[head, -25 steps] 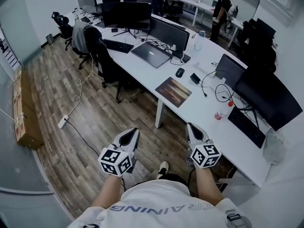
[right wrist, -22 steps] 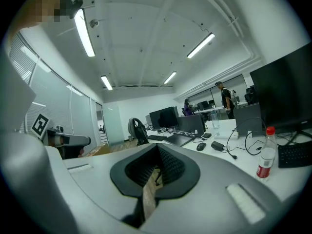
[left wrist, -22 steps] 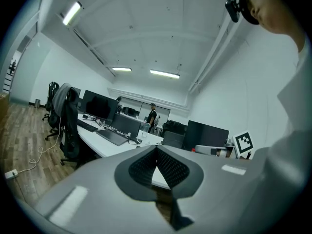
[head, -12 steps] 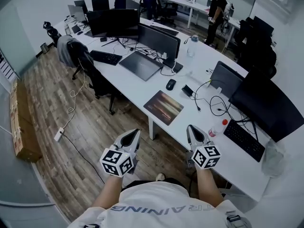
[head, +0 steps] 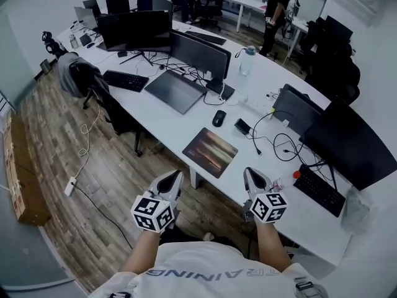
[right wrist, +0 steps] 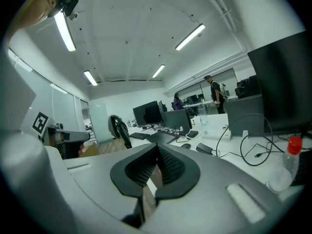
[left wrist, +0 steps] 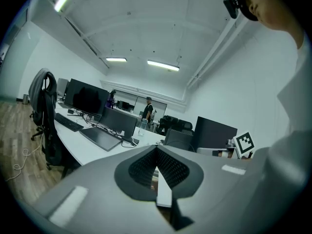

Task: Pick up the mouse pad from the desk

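The mouse pad (head: pixel 209 152), a dark rectangle with a brownish print, lies flat near the front edge of the white desk (head: pixel 170 126). In the head view both grippers are held side by side in front of the person, short of the desk and apart from the pad. My left gripper (head: pixel 175 175) points at the floor just left of the pad's near corner, jaws together and nothing in them. My right gripper (head: pixel 250 173) hovers by the desk edge to the pad's right, also shut and empty. Each gripper view shows its jaws closed: left gripper (left wrist: pixel 157 150), right gripper (right wrist: pixel 157 149).
Behind the pad lie a black mouse (head: pixel 218 118), a phone (head: pixel 242 127) and looped cables (head: pixel 282 149). A closed laptop (head: pixel 175 90), monitors (head: pixel 200 53), a keyboard (head: pixel 319 190) and a red-capped bottle (head: pixel 296 175) crowd the desk. A chair (head: pixel 93 82) stands left; a person (head: pixel 275 14) stands far back.
The person has walked toward the desk with both grippers held shut. The mouse pad has slid down and left in the head view and now lies much closer to the gripper tips.
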A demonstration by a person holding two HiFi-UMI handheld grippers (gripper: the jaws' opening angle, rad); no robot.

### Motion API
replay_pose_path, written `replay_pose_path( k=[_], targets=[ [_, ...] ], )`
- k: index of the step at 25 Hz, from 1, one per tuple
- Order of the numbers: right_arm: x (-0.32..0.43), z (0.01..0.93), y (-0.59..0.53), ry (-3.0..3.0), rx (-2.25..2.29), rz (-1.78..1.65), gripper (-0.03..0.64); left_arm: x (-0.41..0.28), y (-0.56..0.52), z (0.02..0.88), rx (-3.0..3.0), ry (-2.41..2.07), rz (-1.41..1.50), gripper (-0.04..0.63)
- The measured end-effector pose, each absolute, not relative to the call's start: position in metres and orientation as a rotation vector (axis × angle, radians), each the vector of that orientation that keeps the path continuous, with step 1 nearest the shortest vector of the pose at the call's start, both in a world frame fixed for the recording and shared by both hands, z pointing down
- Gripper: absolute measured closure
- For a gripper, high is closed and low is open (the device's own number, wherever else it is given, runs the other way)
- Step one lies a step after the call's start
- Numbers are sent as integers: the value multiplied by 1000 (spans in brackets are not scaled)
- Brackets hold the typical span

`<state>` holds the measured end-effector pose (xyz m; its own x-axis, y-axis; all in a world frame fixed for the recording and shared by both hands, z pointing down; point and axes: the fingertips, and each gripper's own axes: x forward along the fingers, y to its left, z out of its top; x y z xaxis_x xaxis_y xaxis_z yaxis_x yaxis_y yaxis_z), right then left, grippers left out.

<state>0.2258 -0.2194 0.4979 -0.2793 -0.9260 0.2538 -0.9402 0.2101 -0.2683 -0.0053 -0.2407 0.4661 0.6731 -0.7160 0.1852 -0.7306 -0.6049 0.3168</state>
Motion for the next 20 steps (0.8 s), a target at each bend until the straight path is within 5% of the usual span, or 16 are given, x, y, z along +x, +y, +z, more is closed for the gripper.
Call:
replay_pose_path(
  k=[12,20],
  targets=[
    [142,488,-313,-2258,2019,538,604,-69,-370,469,2647,-892,108,595],
    [163,527,-310,-2074,2104,690,604,-50,-386,494,2631,-757,206,595]
  ],
)
